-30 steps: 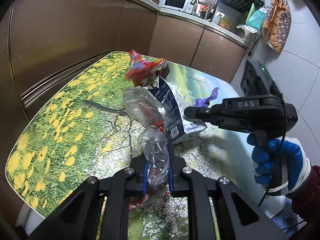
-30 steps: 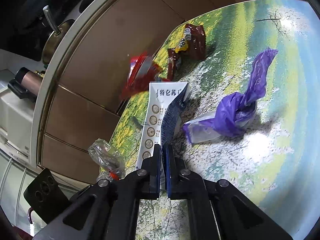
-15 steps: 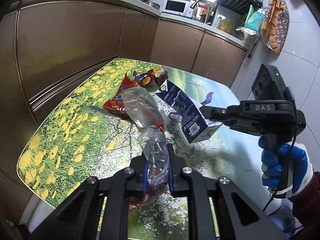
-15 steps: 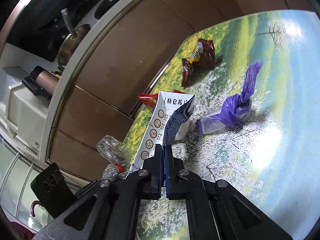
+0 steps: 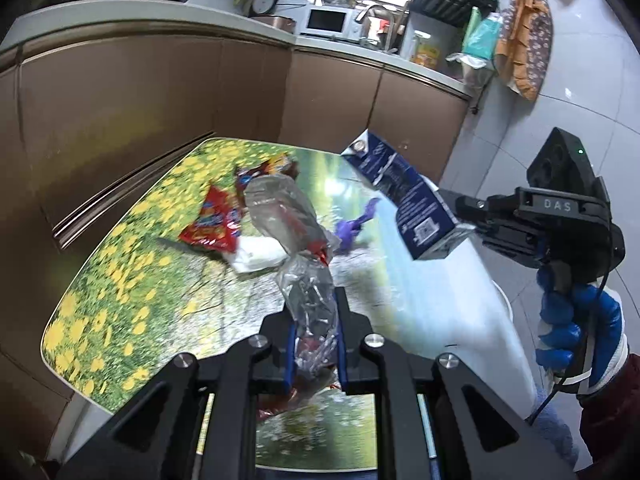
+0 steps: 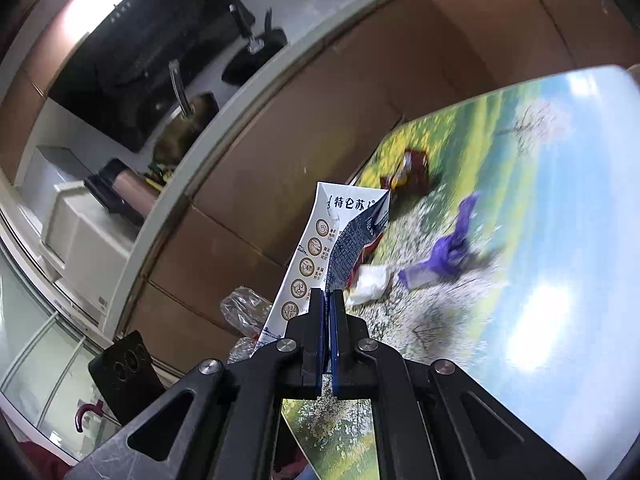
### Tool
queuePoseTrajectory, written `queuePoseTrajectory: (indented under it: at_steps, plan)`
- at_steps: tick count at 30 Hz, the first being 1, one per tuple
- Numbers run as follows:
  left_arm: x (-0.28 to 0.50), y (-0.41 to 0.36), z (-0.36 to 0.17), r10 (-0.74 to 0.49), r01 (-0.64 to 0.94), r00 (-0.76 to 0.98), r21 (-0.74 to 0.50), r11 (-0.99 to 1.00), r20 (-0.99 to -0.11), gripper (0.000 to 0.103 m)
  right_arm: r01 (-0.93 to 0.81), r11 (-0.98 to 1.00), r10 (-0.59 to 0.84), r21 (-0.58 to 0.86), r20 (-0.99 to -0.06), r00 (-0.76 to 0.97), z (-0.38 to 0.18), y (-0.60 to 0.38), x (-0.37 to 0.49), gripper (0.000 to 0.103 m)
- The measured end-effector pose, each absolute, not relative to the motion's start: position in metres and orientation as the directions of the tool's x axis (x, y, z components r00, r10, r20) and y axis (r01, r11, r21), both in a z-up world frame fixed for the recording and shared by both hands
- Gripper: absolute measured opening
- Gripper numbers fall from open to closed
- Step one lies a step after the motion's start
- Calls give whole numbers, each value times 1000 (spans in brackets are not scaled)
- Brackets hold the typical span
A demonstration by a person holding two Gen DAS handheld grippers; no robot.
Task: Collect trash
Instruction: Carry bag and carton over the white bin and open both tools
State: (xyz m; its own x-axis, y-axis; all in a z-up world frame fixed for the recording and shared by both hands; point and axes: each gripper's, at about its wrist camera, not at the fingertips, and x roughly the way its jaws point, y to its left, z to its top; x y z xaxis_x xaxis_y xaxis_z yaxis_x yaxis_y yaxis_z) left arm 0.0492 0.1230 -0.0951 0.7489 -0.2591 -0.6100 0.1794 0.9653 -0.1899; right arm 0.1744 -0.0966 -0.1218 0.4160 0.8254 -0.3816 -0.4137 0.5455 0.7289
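Observation:
My left gripper is shut on a crumpled clear plastic bottle that sticks up over the table. My right gripper is shut on the edge of a flattened blue-and-white milk carton, held in the air; the left wrist view shows that carton at the right gripper, gripped by a blue-gloved hand. On the flower-print table lie a red snack wrapper, a white crumpled piece, a purple bag and a dark red wrapper.
Brown cabinet fronts close in the table's far and left sides. A worktop above carries pans, a microwave and a rack. White tiled floor lies to the right of the table.
Both grippers rose and drew back from the table with their loads. The carton left the tabletop and now hangs in the air. The red wrapper settled flat and a white piece came into sight.

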Motion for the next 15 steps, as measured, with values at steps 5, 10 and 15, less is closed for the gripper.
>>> queuePoseTrajectory:
  at_steps: [5, 10, 15]
  plan:
    - [60, 85, -81, -322, 264, 732, -185, 947, -600, 14, -394, 563, 792, 726, -340, 507, -101, -142, 159, 3]
    - [81, 22, -65, -413, 395, 697, -167, 903, -586, 14, -321, 631, 693, 706, -329, 641, -89, -213, 135, 3]
    - [110, -63, -55, -522, 545, 620, -157, 824, -586, 14, -167, 746, 500, 644, -377, 780, -87, -289, 109, 3]
